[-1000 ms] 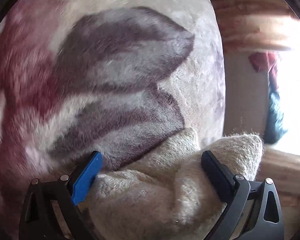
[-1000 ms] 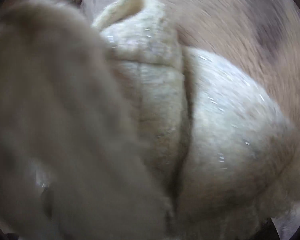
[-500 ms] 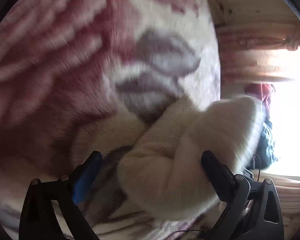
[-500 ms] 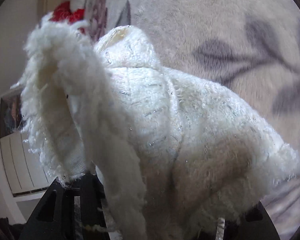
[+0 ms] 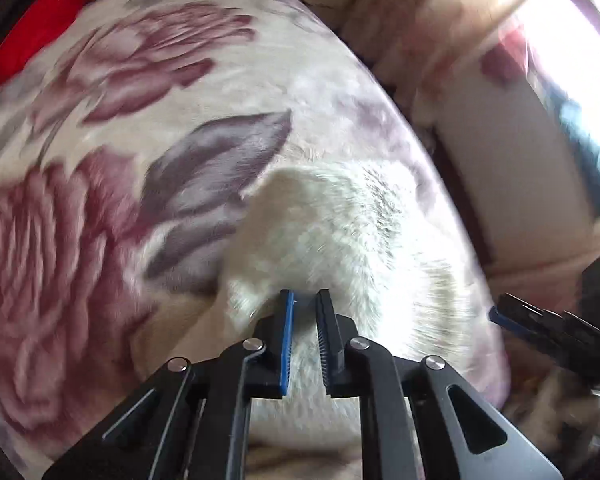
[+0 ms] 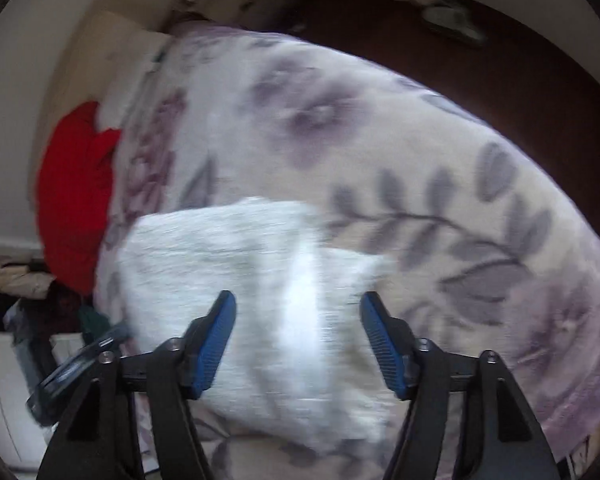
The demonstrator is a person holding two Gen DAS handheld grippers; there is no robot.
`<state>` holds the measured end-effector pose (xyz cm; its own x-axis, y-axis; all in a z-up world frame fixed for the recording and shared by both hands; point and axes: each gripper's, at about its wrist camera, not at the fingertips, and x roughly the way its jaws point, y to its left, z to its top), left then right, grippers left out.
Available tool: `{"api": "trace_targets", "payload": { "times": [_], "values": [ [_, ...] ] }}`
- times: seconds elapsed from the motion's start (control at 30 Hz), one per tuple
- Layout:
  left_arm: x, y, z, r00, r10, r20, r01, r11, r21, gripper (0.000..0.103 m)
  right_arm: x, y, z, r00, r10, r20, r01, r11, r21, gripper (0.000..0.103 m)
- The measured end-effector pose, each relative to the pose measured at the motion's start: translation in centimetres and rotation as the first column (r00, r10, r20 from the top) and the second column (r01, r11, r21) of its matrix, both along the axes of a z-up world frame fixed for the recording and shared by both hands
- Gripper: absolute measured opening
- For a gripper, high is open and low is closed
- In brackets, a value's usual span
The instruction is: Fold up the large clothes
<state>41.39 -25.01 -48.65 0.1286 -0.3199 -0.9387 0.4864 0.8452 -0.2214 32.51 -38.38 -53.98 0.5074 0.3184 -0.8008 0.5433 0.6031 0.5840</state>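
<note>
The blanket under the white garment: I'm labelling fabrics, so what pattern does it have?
Cream blanket with mauve-pink roses and grey-purple leaves; clearest in the left wrist view.

Home bedroom (floral blanket (image 5: 148,128))

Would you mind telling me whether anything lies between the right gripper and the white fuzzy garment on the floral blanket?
Nothing visible does. The white fuzzy garment lies on the floral blanket directly beyond the right gripper, whose jaws are closing with nothing pinched between them; only open air separates them.
</note>
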Motion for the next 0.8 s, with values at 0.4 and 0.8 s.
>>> {"api": "trace_targets", "payload": {
  "times": [0.4,0.8],
  "values": [
    [4.5,1.2,-8.4,0.990,0.044,-0.136,-0.046,0.999,-0.011,0.011,2.5,0.6,-11.5,0.971,0.130,-0.201,-0.119,0.991,0.069,0.000],
    [-1.5,8.1,2.3,0.950,0.307,0.052,-0.301,0.948,-0.105,0.082,9.8,1.3,2.0,0.927,0.354,-0.123,-0.357,0.934,-0.003,0.040]
  ]
}}
